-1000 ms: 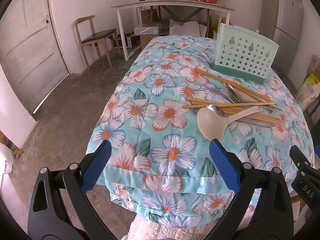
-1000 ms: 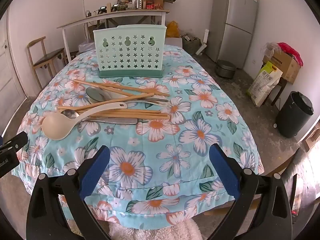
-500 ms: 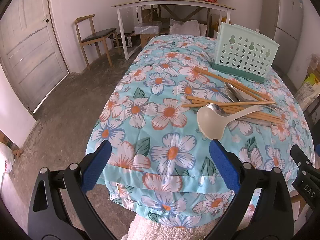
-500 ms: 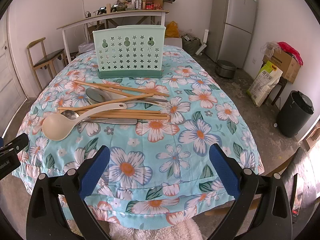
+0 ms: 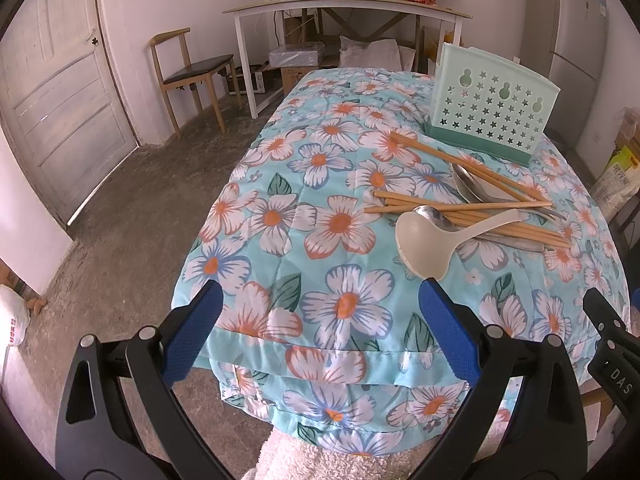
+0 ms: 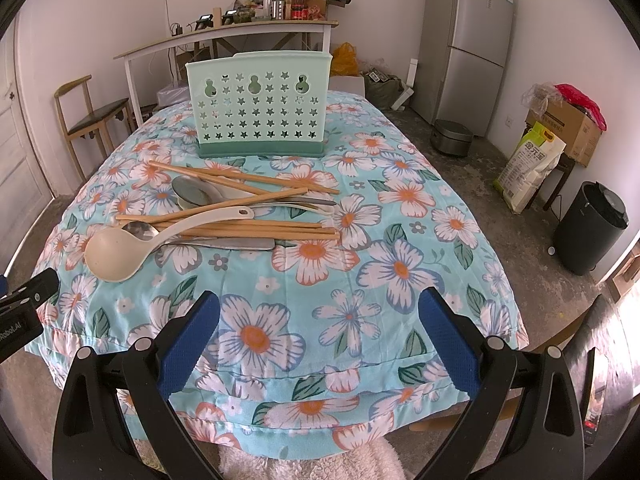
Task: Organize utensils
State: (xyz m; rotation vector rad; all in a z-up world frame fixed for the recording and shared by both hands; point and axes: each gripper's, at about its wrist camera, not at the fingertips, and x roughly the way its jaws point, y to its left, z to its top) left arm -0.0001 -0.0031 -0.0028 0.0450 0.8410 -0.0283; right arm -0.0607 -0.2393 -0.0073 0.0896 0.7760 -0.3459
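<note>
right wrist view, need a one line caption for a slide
Open right gripper hovers before a floral table where chopsticks, spoons and a cream ladle lie before a mint utensil holder.

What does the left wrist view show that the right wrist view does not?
Only the left wrist view shows the white door. Only the right wrist view shows the black bin and the cardboard box. Both show the open grippers, left and right, the green utensil holder, the cream ladle, the chopsticks and the fridge.
</note>
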